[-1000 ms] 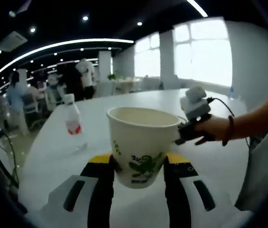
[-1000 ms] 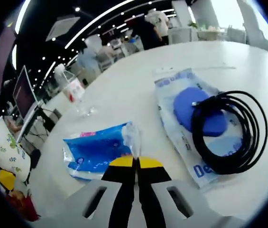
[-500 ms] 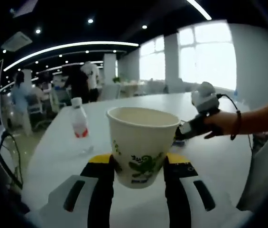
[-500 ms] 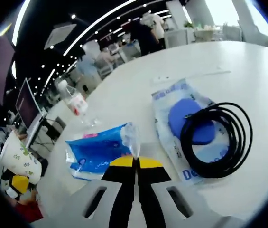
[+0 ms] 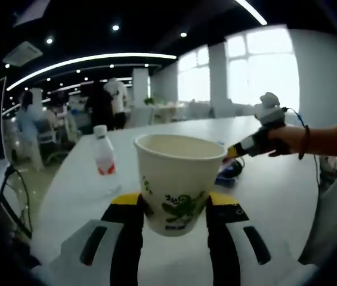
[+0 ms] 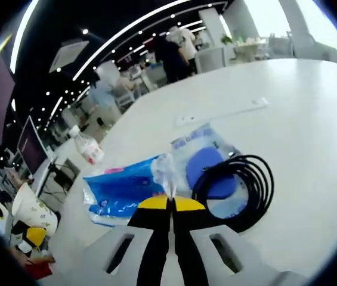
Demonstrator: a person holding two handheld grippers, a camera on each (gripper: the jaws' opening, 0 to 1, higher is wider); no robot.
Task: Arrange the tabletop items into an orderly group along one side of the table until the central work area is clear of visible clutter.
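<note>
A white paper cup (image 5: pixel 179 179) with a green leaf print sits upright between my left gripper's (image 5: pixel 174 205) yellow-tipped jaws, which are shut on it. It also shows as the paper cup (image 6: pixel 34 210) at the left of the right gripper view. My right gripper (image 6: pixel 169 201) is shut on the clear end of a blue packet (image 6: pixel 120 189), which hangs from it over the white table (image 6: pixel 299 119). From the left gripper view, a hand holds the right gripper (image 5: pixel 257 142) above the table. Beyond the packet lie a clear bag with a blue pad (image 6: pixel 207 170) and a coiled black cable (image 6: pixel 243 187) on top of it.
A small water bottle (image 5: pixel 104 158) with a red label stands on the table's left part, seen too as the water bottle (image 6: pixel 87 148). A thin white strip (image 6: pixel 222 111) lies farther back. People, chairs and desks fill the room behind.
My right gripper has risen and drawn back with the blue packet, which now overlaps the clear bag. The left gripper still holds the cup as before.
</note>
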